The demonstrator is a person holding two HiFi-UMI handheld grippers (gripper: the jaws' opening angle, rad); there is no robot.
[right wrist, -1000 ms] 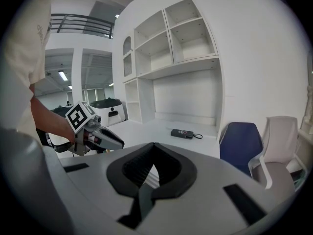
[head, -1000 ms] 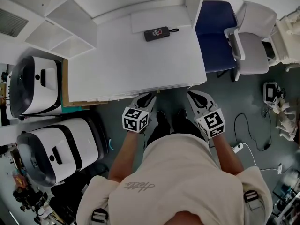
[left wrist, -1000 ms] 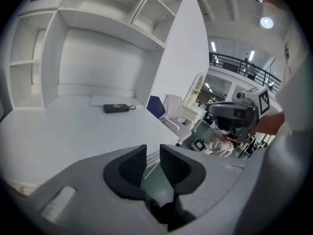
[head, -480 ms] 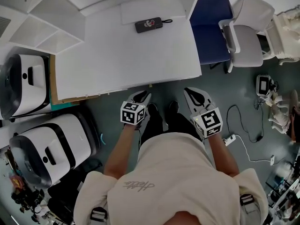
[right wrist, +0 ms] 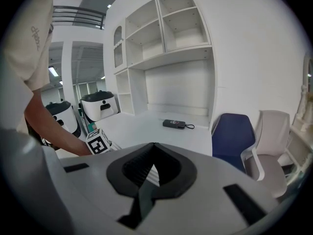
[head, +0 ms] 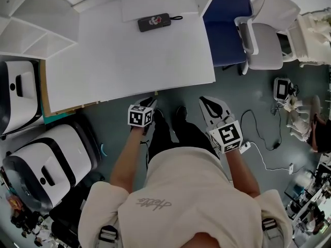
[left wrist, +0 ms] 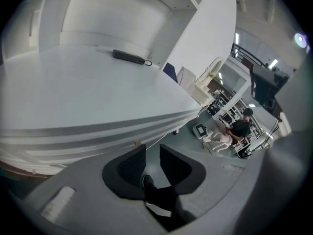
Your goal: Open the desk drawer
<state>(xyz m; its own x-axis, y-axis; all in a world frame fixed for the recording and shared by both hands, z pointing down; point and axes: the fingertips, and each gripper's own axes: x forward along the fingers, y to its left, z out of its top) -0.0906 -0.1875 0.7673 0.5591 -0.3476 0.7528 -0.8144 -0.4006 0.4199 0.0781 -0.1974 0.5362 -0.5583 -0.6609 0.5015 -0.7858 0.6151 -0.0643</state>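
From where I sit, the white surface (head: pixel 129 61) fills the upper part of the head view, and everything else I place against it. A black, flat device with a short cord (head: pixel 154 22) lies near the surface's far edge, below the open white shelves (head: pixel 31 25) that rise at its back left corner. The desk drawer (left wrist: pixel 73 143) shows in the left gripper view as white bands right under the surface's front edge, and it looks pushed in; I can't make out a handle.

My left gripper (head: pixel 150 102) sits just at that front edge, towards its middle. Its jaws stand a narrow way apart with nothing between them, only my shoe showing through the gap. My right gripper (head: pixel 206 101) hangs in front of the surface near its right corner, apart from it. Its jaw tips are pressed together, holding nothing.

To the right of the surface stand a blue chair (head: pixel 227 27) and a pale grey chair (head: pixel 264 40). To its left sit two bulky white machines with black trim (head: pixel 46 164). Cables (head: pixel 264 138) trail over the grey floor (head: pixel 248 92) right of the surface
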